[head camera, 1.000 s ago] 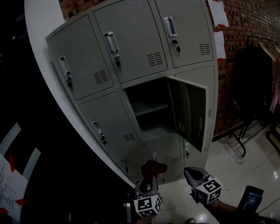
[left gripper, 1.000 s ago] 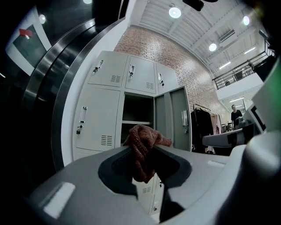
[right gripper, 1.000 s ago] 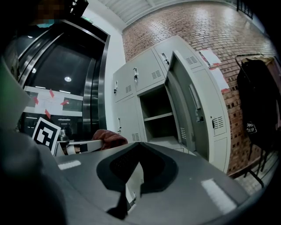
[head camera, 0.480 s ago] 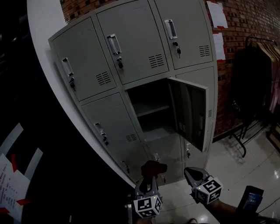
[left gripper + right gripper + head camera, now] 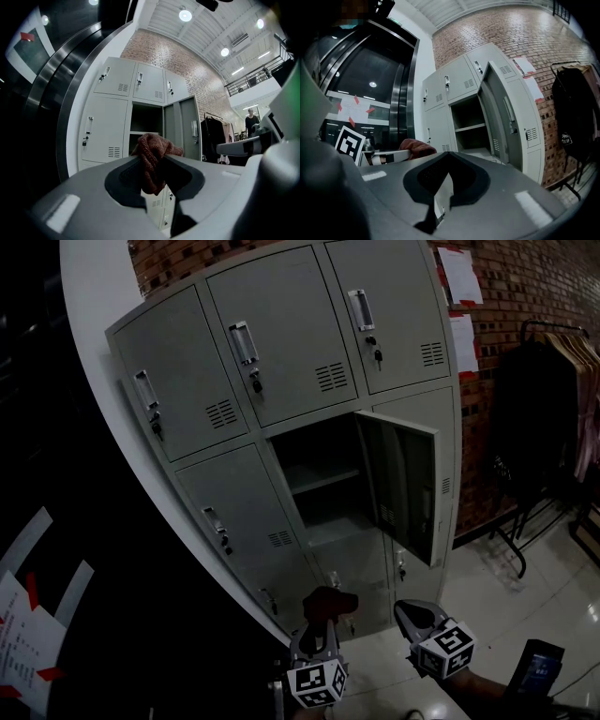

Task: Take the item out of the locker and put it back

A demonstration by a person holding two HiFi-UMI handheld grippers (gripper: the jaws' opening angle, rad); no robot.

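A grey bank of lockers (image 5: 281, 352) stands ahead; one middle compartment (image 5: 323, 479) is open, its door (image 5: 403, 488) swung out to the right. Inside I see a bare shelf (image 5: 323, 477). Low in the head view my left gripper (image 5: 323, 617) is shut on a crumpled reddish-brown cloth (image 5: 328, 600), held in front of the lower lockers. In the left gripper view the cloth (image 5: 152, 157) bulges up between the jaws, with the open compartment (image 5: 145, 123) behind it. My right gripper (image 5: 406, 609) hangs beside it, jaws together and nothing in them; its own view shows the cloth (image 5: 415, 146) at its left.
A rack of dark clothes (image 5: 544, 418) stands to the right of the lockers. Papers (image 5: 461, 277) hang on the brick wall. A dark device (image 5: 534, 669) is at the bottom right. A white curved wall (image 5: 103, 381) borders the lockers' left. A person (image 5: 251, 121) stands far off.
The head view has drifted a little, so the lockers sit slightly lower and to the right. Both grippers and the cloth keep their places.
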